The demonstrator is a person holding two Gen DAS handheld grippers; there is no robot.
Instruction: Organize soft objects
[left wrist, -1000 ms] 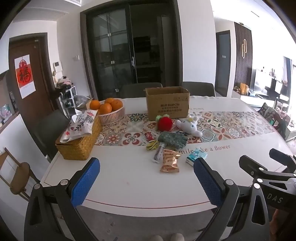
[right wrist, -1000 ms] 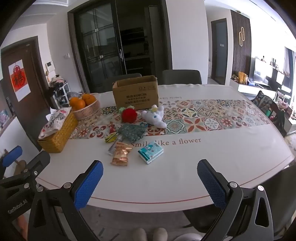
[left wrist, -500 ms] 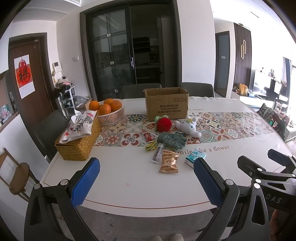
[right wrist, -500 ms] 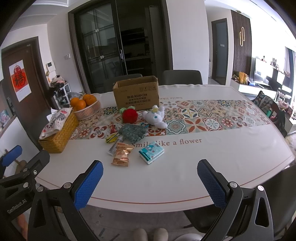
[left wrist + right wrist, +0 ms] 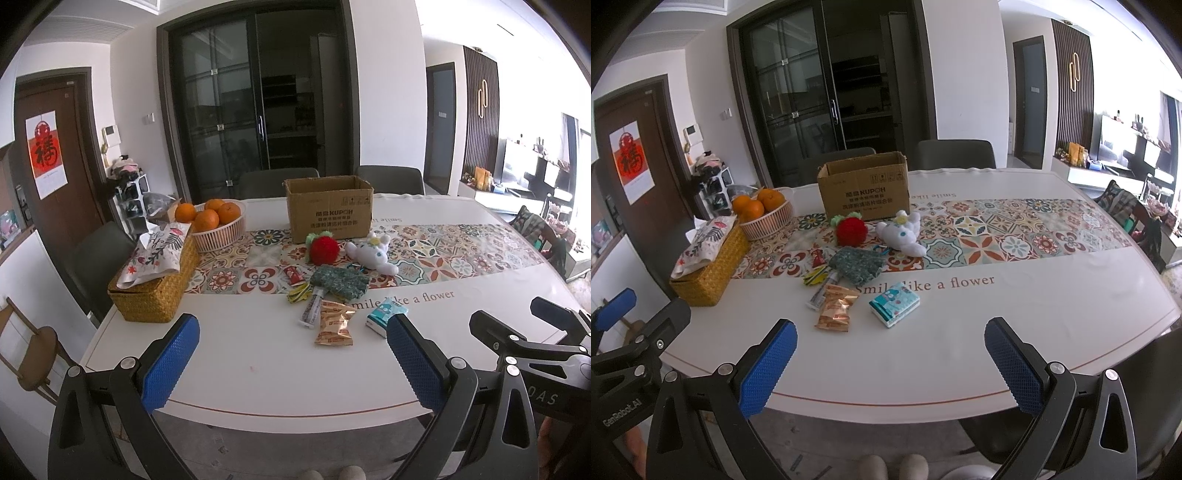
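Observation:
A red plush strawberry, a white plush animal and a folded green cloth lie mid-table, in front of an open cardboard box. Closer to me lie a tissue pack and snack packets. My left gripper hangs open over the table's near edge, holding nothing. My right gripper is open too, empty, at the near edge right of the left one.
A wicker tissue box and a basket of oranges stand at the left of the white table. Dark chairs stand behind the table and at its left. The table's right half holds only the patterned runner.
Both grippers have drifted very slightly, so the table sits a touch differently in each view. Nothing on the table has moved and both stay open.

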